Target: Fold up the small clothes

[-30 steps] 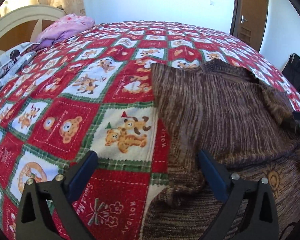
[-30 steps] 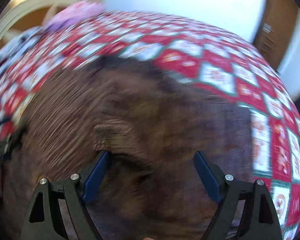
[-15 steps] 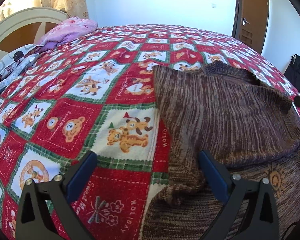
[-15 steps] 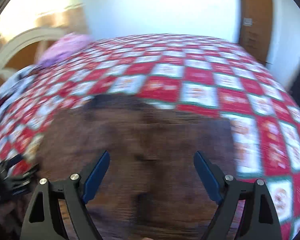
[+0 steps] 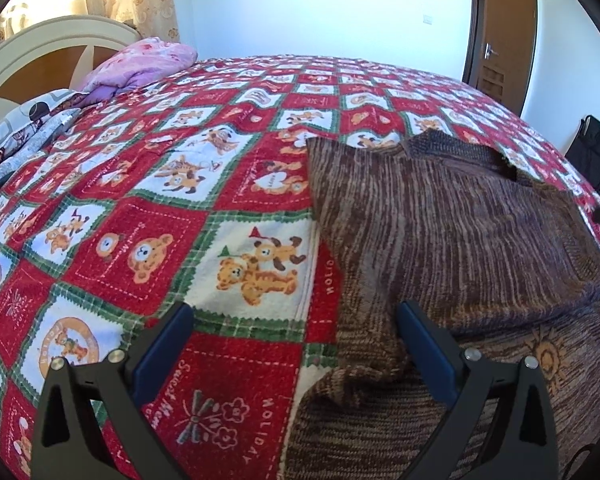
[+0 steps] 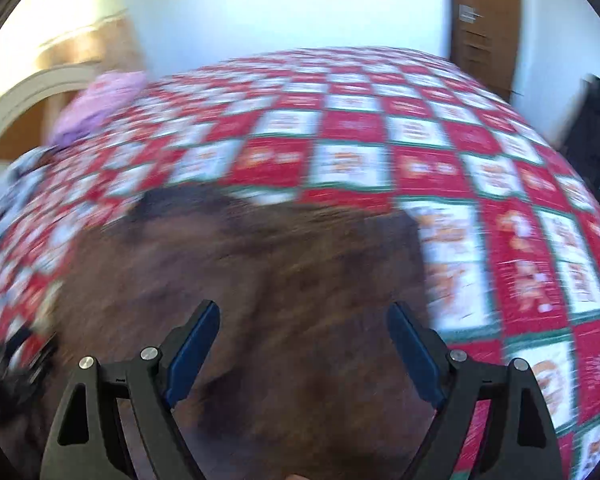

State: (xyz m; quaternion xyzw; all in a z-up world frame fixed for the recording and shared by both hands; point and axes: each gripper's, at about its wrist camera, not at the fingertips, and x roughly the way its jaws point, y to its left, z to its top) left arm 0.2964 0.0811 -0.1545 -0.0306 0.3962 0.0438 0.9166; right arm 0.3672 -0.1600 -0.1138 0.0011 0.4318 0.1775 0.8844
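Since a second ago our right hand-held gripper has drawn back, jaws wide and empty, above the brown striped knitted sweater on the bed's red teddy-bear quilt, whose folded edge lies under the equally open left hand-held gripper.

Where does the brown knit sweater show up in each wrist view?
Left wrist: brown knit sweater fills the right half, partly folded over itself.
Right wrist: the sweater, blurred, fills the lower centre and left.
Shared landmark: pink bundle at the upper left, near the headboard.
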